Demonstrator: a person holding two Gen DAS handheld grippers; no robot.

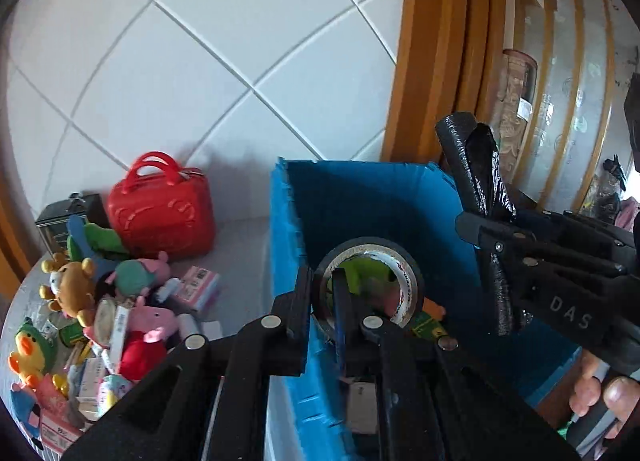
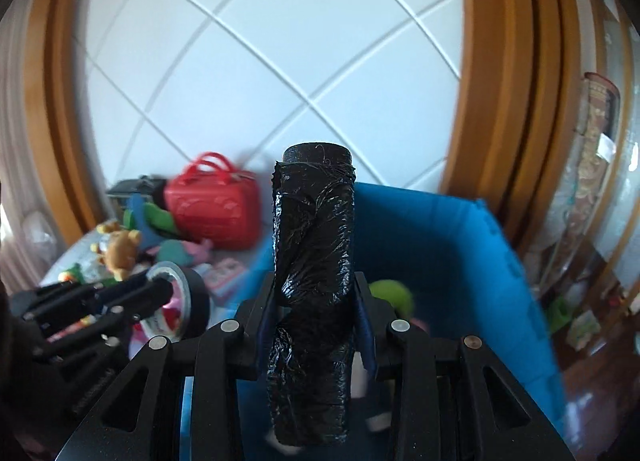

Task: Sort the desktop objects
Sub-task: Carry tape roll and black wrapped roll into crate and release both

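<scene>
Right hand-held gripper lettered "DAS"

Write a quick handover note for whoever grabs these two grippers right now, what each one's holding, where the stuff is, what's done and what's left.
Left gripper: shut on the tape roll, one finger through its hole, held over the blue bin.
Right gripper: shut on the black bag roll, held upright above the same bin.
Done: a green plush and a few other items already lie in the bin.
Left: release both rolls, presumably into the bin, then work through the pile on the table, including the bear plush, pink pig plush, duck toy, small boxes and red case.
</scene>
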